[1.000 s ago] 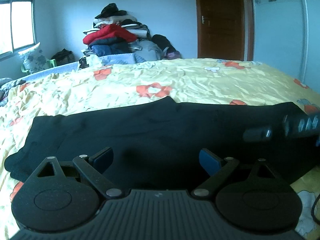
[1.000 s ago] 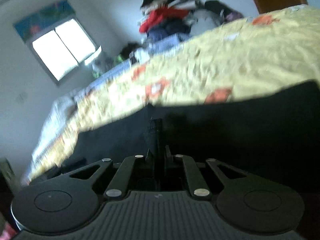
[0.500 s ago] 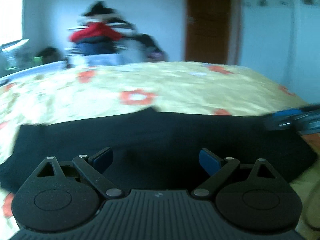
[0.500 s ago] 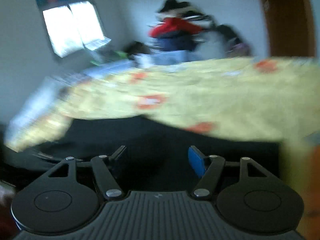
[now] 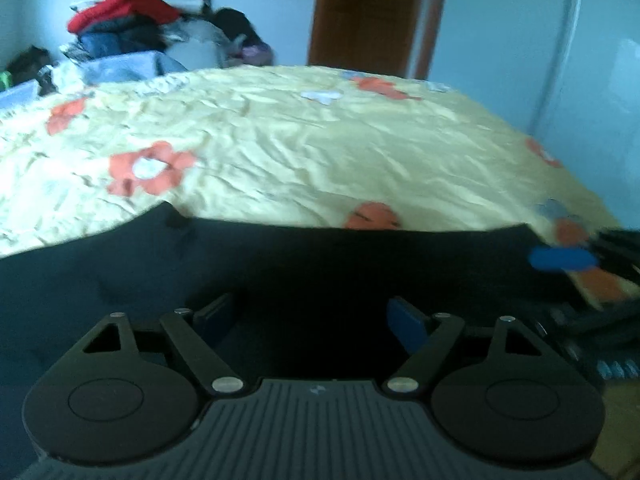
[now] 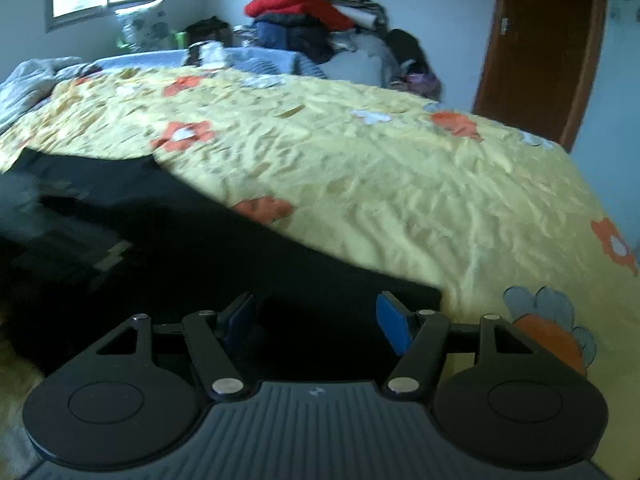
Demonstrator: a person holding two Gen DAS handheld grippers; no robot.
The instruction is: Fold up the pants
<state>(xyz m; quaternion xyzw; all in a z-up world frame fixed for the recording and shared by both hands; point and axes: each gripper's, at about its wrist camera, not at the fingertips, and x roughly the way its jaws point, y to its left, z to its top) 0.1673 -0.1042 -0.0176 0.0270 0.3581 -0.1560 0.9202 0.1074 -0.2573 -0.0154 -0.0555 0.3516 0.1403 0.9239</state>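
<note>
While the black pants (image 5: 280, 264) lie spread flat along the near edge of the bed, on its yellow flowered bedspread (image 5: 320, 140), both hand-held grippers hang just above the dark cloth. From the left wrist view, the left gripper (image 5: 310, 316) has its blue-padded jaws standing well apart, though they have just been closing a little, with nothing clamped between them; only pants fabric shows below and beyond the gap. To its right, near the pants' right end, a blue pad of the other gripper pokes in, blurred.

From the right wrist view, the right gripper (image 6: 316, 320) has jaws parted after just opening, and no cloth is pinched in them. It hovers over the right end of the pants (image 6: 200, 248), whose near right corner lies just beyond its right finger. The garment stretches away to the left.

At the far side of the bed sits a pile of clothes (image 6: 312, 12), with a brown door (image 6: 540, 40) to the right.
</note>
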